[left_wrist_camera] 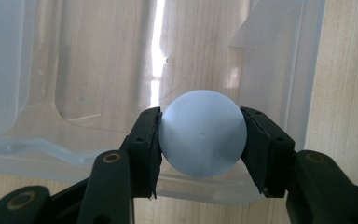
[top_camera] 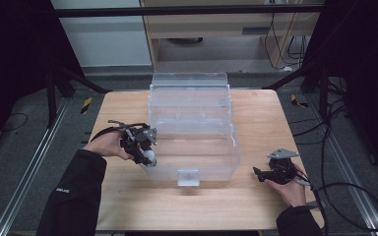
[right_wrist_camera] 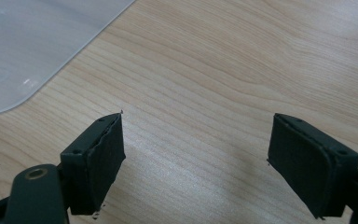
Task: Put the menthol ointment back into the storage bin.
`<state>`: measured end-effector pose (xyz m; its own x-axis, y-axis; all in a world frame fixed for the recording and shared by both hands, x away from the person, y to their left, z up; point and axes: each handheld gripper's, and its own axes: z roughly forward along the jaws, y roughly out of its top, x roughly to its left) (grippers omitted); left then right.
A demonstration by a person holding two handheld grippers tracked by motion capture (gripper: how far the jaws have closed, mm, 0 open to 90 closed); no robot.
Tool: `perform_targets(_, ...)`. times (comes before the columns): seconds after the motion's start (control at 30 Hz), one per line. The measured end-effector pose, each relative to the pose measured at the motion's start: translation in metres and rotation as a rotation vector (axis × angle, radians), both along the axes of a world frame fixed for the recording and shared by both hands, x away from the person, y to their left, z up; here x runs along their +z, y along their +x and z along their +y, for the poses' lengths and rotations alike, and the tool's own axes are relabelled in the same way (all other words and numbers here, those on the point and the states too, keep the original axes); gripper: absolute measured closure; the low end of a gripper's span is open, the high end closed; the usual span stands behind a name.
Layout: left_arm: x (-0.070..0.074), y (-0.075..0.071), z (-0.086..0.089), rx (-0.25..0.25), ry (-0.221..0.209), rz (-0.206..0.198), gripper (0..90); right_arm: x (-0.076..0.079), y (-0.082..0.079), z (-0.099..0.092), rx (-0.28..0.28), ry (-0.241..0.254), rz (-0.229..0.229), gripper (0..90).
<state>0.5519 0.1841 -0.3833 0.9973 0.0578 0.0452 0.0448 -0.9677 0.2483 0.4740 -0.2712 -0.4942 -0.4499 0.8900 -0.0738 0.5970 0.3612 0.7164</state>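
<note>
A pale blue-white ball (left_wrist_camera: 203, 133) sits between the two black jaws of my left gripper (left_wrist_camera: 201, 140), whose pads press on both its sides. In the high view the same left gripper (top_camera: 146, 156) holds the ball (top_camera: 149, 157) over the front left rim of a clear plastic box (top_camera: 192, 105). Below the ball in the left gripper view lie the box's rim and its see-through floor (left_wrist_camera: 98, 70). My right gripper (right_wrist_camera: 196, 163) hovers low over bare wood with its jaws wide apart and nothing between them. It rests at the table's right front (top_camera: 262, 173), apart from the box.
The clear box has a raised lid at the back (top_camera: 189, 78) and a latch at the front (top_camera: 188, 177). The wooden table (top_camera: 128, 206) has free surface in front and at both sides. A corner of the box (right_wrist_camera: 37, 51) shows at the right gripper view's upper left. Cables lie on the floor at right (top_camera: 354, 196).
</note>
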Motion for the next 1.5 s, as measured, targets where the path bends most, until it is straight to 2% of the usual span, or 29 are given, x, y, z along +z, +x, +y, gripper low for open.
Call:
perform_targets(0.33,-0.009,0.001,-0.001,-0.007,0.015,0.009,50.2,0.0,0.0,0.0,0.0,0.001,0.001,18.1)
perform_targets(0.6,-0.015,0.001,0.001,0.007,0.023,0.009,50.0,0.0,0.0,0.0,0.001,0.002,0.005,17.5)
perform_targets(0.7,-0.014,0.0,0.002,0.013,0.009,0.005,48.4,0.0,0.001,-0.001,0.004,-0.002,0.001,17.4)
perform_targets(0.77,-0.011,0.0,0.003,0.018,-0.002,0.003,45.1,0.0,0.0,-0.001,0.004,0.001,0.004,17.3)
perform_targets(0.97,-0.002,-0.004,0.006,0.024,-0.022,-0.014,44.9,0.0,0.0,-0.001,0.001,0.011,0.005,17.2)
perform_targets(1.2,0.011,-0.009,0.014,0.048,-0.06,-0.061,43.9,0.0,0.0,-0.003,-0.005,0.014,0.007,17.3)
perform_targets(1.33,0.021,-0.013,0.02,0.058,-0.101,-0.09,43.4,0.0,0.0,-0.004,-0.009,0.012,0.007,17.3)
perform_targets(1.5,0.03,-0.021,0.026,0.094,-0.138,-0.106,42.5,0.0,0.0,-0.003,-0.014,0.013,0.011,17.3)
